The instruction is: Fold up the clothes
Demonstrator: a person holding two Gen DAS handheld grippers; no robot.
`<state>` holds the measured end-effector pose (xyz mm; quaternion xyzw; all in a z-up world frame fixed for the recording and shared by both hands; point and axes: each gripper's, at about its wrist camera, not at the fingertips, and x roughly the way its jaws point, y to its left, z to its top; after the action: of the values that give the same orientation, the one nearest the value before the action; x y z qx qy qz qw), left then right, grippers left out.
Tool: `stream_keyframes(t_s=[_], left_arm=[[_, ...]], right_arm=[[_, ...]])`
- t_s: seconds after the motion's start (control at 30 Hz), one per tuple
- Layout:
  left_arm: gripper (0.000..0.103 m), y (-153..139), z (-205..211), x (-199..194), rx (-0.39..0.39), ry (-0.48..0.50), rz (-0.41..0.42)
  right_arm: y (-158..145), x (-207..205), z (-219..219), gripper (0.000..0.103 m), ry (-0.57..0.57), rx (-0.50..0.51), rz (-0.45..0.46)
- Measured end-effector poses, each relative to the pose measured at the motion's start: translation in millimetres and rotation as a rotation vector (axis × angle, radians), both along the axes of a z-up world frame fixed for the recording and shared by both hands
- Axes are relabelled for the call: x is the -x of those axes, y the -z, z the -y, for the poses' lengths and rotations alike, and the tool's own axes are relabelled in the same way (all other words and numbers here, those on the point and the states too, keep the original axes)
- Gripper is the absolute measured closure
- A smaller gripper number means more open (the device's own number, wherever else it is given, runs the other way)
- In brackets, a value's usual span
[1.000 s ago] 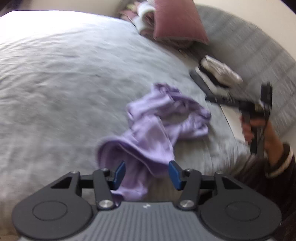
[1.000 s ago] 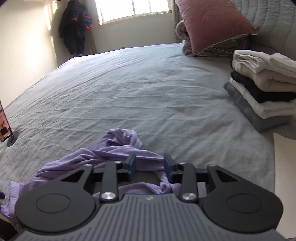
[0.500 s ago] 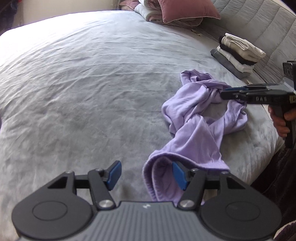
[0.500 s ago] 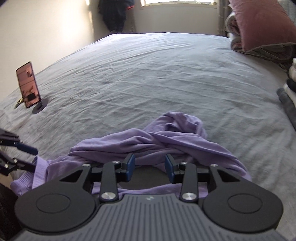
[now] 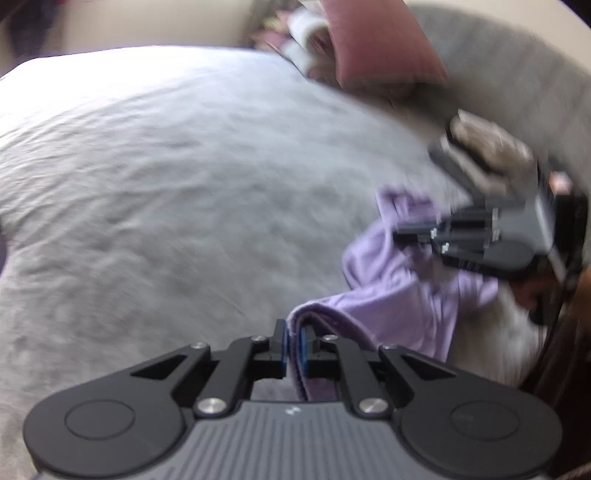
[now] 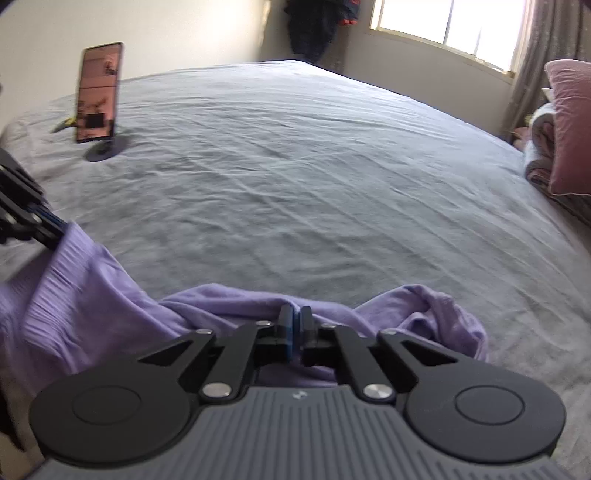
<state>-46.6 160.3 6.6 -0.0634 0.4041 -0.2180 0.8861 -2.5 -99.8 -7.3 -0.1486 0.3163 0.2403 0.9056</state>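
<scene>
The purple garment (image 5: pixel 402 295) lies bunched at the near edge of the bed (image 6: pixel 295 166), its length running from the left tongs (image 5: pixel 293 347) – closing on a ribbed hem – across to the right tongs (image 6: pixel 295 332), pinched shut on a middle fold.

Left wrist view: mounted low behind the left gripper (image 5: pixel 293 343), angled down across the bed (image 5: pixel 166 203) toward the pillow (image 5: pixel 376 44) end, blurred. Right wrist view: close behind the right gripper (image 6: pixel 295 332), facing the window (image 6: pixel 443 22) wall. Shared: lilac garment (image 6: pixel 92 295) at near bed edge, each opposite gripper.
</scene>
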Motion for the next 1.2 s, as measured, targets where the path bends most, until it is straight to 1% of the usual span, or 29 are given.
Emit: stream_keyframes(t_s=[0.13,0.2,0.27,0.33,0.4,0.53,0.63,0.67,0.7,0.77,0.8,0.83,0.9,0.93,0.97,1.1,1.2], left_arm=[[0.097,-3,-22,-12,0.039,-0.112,0.028],[0.097,-3,-33,-21,0.053,-0.171,0.032],[0.097,-2,-41,-31,0.07,-0.232,0.02],[0.097,-3,-45,-39,0.065,-0.293,0.031],[0.097,-5,-48,-47,0.044,-0.352,0.059],[0.097,-3,-49,-61,0.038,-0.432,0.087],[0.097,-1,-39,-69,0.002,-0.44,0.108],[0.095,-1,-36,-71,-0.009,-0.439,0.101],[0.091,0,-34,-73,-0.017,-0.441,0.089],[0.088,1,-30,-78,-0.033,-0.446,0.064],[0.083,0,-30,-77,-0.027,-0.45,0.059],[0.081,-2,-32,-76,-0.011,-0.455,0.06],[0.074,-7,-35,-72,0.023,-0.465,0.062],[0.072,-10,-37,-69,0.041,-0.469,0.063],[0.069,-13,-40,-66,0.06,-0.471,0.064],[0.066,-19,-38,-56,0.11,-0.434,0.06],[0.065,-15,-24,-54,0.108,-0.362,0.049]], right_arm=[[-13,-13,3,0.101,0.077,-0.034,0.054],[-17,-18,5,0.101,0.116,-0.032,0.086],[-17,-25,8,0.102,0.156,-0.034,0.106],[-15,-33,11,0.102,0.194,-0.036,0.113],[-10,-39,13,0.102,0.216,-0.038,0.114],[-5,-45,18,0.102,0.236,-0.056,0.121],[-4,-48,21,0.101,0.239,-0.079,0.112],[-4,-49,24,0.1,0.24,-0.096,0.101],[-5,-49,26,0.1,0.242,-0.114,0.09],[-7,-48,31,0.088,0.251,-0.139,0.078],[-9,-46,33,0.087,0.25,-0.143,0.079],[-12,-44,34,0.086,0.24,-0.148,0.079],[-17,-39,38,0.079,0.222,-0.155,0.084],[-20,-37,40,0.067,0.214,-0.158,0.087],[-22,-34,42,0.059,0.205,-0.161,0.089],[-23,-28,46,0.059,0.16,-0.163,0.06],[-17,-24,41,0.059,0.119,-0.146,0.03]])
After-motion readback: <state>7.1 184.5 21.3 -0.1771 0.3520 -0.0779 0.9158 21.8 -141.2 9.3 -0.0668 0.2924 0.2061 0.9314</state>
